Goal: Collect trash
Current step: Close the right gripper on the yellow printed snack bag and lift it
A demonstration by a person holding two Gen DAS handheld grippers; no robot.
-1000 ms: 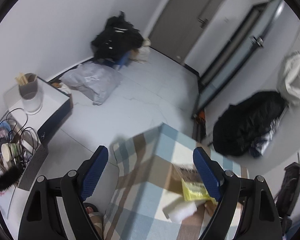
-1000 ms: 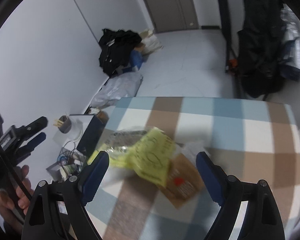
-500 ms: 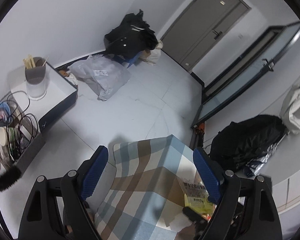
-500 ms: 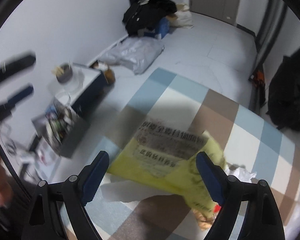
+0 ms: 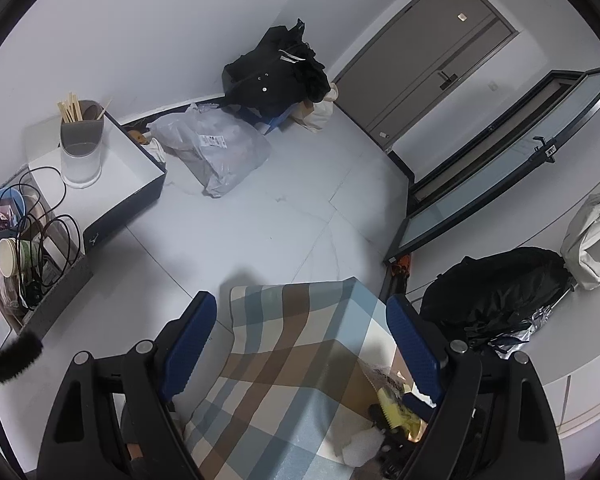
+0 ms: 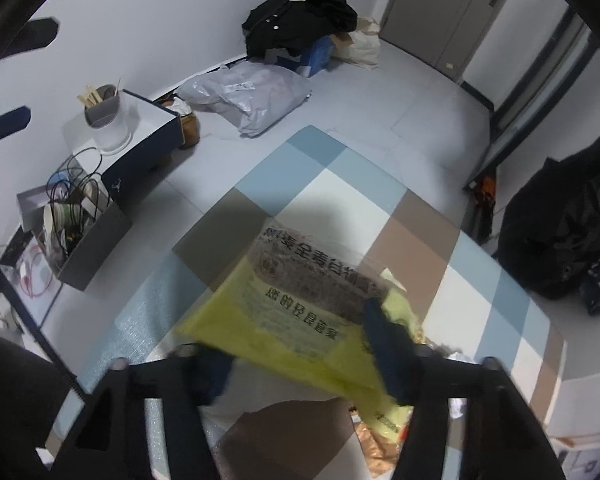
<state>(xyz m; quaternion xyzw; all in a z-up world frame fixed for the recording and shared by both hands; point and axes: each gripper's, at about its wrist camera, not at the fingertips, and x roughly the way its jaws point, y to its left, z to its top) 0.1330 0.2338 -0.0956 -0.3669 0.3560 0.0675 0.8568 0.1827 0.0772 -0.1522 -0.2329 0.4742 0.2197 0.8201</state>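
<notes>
The right tongs (image 6: 300,354) point down at the checked desk (image 6: 332,184), jaws closing around the yellow printed wrapper (image 6: 284,312) lying on it; one blue pad touches the wrapper's right side, the other sits under its left edge; the left tongs (image 5: 300,344) hang wide and empty over the desk's corner.
</notes>
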